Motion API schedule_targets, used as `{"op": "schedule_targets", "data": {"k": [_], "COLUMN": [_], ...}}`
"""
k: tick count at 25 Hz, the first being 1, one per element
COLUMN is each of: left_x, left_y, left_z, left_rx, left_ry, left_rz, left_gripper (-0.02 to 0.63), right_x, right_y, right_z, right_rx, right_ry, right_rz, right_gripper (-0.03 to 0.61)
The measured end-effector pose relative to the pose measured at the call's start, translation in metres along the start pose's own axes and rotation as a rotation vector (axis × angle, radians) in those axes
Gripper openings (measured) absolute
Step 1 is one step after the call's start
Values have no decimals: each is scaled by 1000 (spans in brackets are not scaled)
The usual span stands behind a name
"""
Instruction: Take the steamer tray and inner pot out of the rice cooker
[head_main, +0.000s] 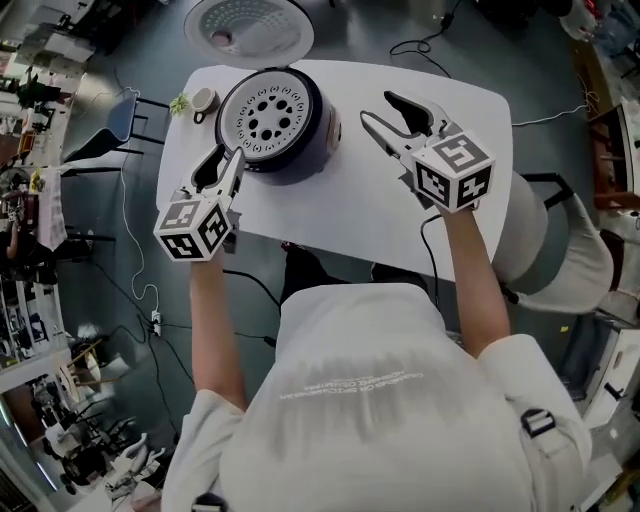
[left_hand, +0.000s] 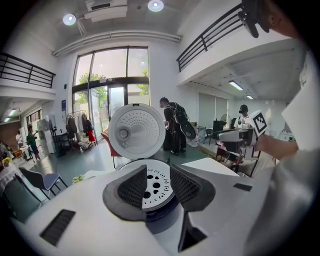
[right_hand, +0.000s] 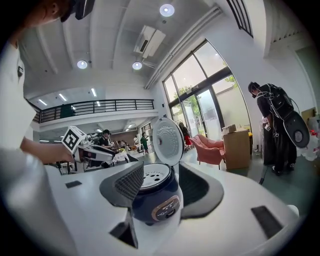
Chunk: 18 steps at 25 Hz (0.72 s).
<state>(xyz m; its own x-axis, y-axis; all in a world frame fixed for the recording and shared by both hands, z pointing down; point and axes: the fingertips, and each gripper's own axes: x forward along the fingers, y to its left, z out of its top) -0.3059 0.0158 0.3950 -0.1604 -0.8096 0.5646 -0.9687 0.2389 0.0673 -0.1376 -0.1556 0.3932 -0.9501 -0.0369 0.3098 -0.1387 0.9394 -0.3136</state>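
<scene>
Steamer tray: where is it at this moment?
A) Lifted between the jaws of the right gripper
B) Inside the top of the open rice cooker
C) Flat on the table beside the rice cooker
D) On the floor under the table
B: the white perforated steamer tray sits in the mouth of the dark rice cooker, and the cooker's lid is swung open behind it.
</scene>
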Motion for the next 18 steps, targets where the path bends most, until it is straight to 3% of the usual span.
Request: {"op": "schedule_targets", "data": {"k": [8,15,18], "left_x": [38,76,88], "left_y": [31,73,96], "left_z": [4,-1,-4], "left_rx": [41,78,131], "left_ry": [10,24,51], "left_rz": [-118,-227,-276], "left_gripper": [158,158,160], "right_x": [23,50,63], "right_y": [15,14,18], "right_z": [-4,-17,-18], "right_rx": [-5,57,107], "right_ry": [26,38,15], "right_rz": [-79,-220,-289], "right_gripper": [220,221,229]}}
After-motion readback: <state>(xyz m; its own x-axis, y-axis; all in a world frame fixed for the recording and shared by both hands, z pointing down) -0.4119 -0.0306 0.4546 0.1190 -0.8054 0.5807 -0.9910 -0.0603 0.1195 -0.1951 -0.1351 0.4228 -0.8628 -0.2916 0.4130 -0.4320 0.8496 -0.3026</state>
